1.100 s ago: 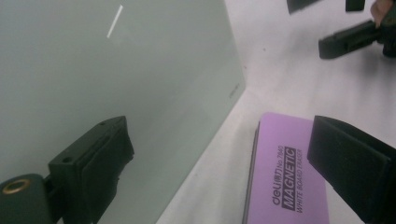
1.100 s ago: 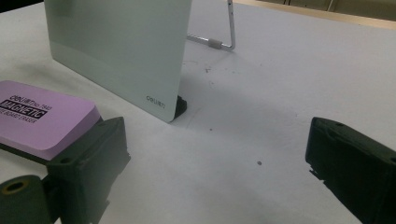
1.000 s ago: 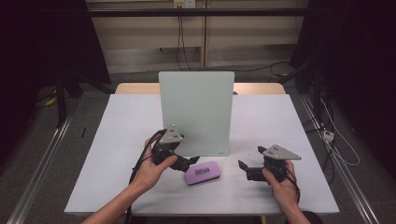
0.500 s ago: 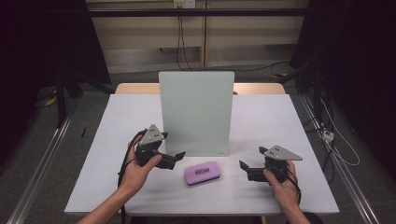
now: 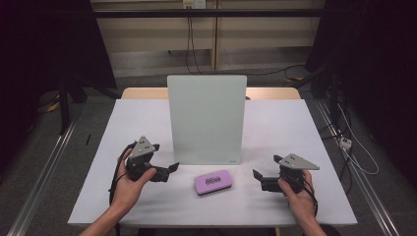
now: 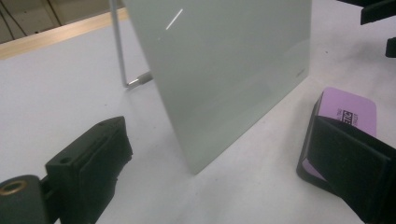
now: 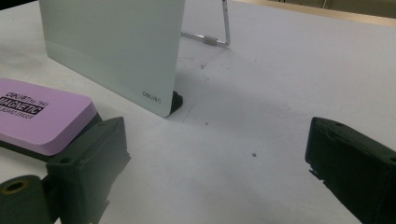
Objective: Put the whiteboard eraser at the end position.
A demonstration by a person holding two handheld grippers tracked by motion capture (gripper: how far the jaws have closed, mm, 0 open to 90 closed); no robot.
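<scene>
— Both grippers stand wide open with nothing in them. The purple magnetic eraser point(image 5: 212, 181) lies flat on the tabletop point(image 5: 137, 123), just ahead of the left gripper point(image 5: 169, 168), off its right jaw.

— And the right gripper point(image 5: 256, 175)?

— The eraser sits off its left jaw, a little apart. The upright glass whiteboard point(image 5: 206, 118) stands just beyond both.

— The risk?

— I'd say a low, flat eraser could skid away, or a jaw swung wide could knock the board off its thin wire stand point(image 7: 219, 37).

purple eraser point(image 5: 213, 182) w/ black label; pale green board point(image 5: 206, 119); white table point(image 5: 137, 118); black grippers.
</scene>
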